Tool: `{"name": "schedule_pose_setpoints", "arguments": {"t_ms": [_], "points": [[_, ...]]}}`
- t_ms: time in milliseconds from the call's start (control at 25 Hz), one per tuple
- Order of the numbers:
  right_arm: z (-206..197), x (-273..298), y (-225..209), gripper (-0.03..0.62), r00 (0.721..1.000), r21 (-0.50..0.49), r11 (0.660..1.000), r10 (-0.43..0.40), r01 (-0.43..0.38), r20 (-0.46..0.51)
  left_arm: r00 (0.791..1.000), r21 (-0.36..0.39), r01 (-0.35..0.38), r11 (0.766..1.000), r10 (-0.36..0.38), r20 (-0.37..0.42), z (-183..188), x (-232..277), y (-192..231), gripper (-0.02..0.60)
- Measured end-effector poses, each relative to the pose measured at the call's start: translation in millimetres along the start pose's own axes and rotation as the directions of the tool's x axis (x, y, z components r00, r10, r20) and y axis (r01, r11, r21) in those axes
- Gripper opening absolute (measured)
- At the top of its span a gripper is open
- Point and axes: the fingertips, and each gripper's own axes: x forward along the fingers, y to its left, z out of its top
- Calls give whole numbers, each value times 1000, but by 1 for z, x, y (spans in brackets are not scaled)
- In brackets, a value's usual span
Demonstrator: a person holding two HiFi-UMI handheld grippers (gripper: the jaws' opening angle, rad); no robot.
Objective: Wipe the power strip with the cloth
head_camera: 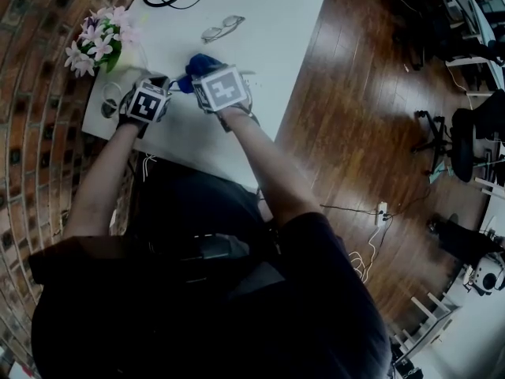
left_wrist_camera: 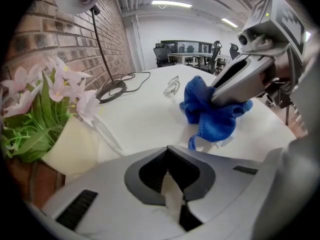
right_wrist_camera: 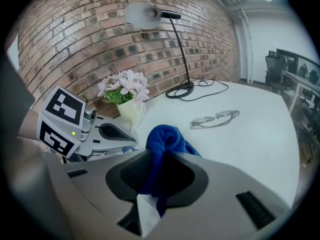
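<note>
**Closely paired grippers over a desk; cloth clamped, power strip obscured**

Nearest the head camera, the person's dark torso fills the lower frame, and both forearms reach up to the white table (head_camera: 292, 22). The left gripper (left_wrist_camera: 167, 150) has its jaws closed tip to tip. A pale sliver shows in the gap behind the tips, and what it is cannot be made out. The right gripper (right_wrist_camera: 156, 158) is clamped on the blue cloth (right_wrist_camera: 163, 135), which bulges up between its jaws. A white scrap (right_wrist_camera: 147, 215) hangs below the cloth, cut off at the frame edge. The two grippers sit just beside each other near the table's left side, their marker cubes covering the surface beneath. A pale shape (head_camera: 109, 103) with a dark round spot lies at the table edge, just beside the left gripper. It may be the power strip, but this cannot be confirmed.

Farther out lie a pair of glasses (right_wrist_camera: 215, 118), pink flowers (right_wrist_camera: 125, 85) against the brick wall, and a desk lamp (right_wrist_camera: 141, 14) with its cable (right_wrist_camera: 212, 88). Office chairs (head_camera: 461, 140) stand on the wooden floor (head_camera: 355, 93).
</note>
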Motion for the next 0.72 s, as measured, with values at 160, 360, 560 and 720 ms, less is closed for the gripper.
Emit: {"name": "schedule_pose_setpoints", "arguments": {"t_ms": [160, 360, 560, 720], "points": [[-5, -6, -3, 85, 1000, -29, 1000, -10, 10, 0, 1000, -8, 3, 1000, -3, -3, -1, 1, -3, 12], [-12, -16, -10, 86, 998, -127, 990, -66, 66, 3, 1000, -2, -7, 1000, 7, -3, -3, 1, -2, 12], [-16, -20, -14, 86, 996, -160, 983, -86, 88, 21, 1000, -1, -16, 1000, 16, -2, -3, 3, 0, 12], [-20, -24, -18, 86, 995, -182, 978, -100, 101, 14, 1000, 5, -14, 1000, 14, 16, 1, 4, -2, 12]]}}
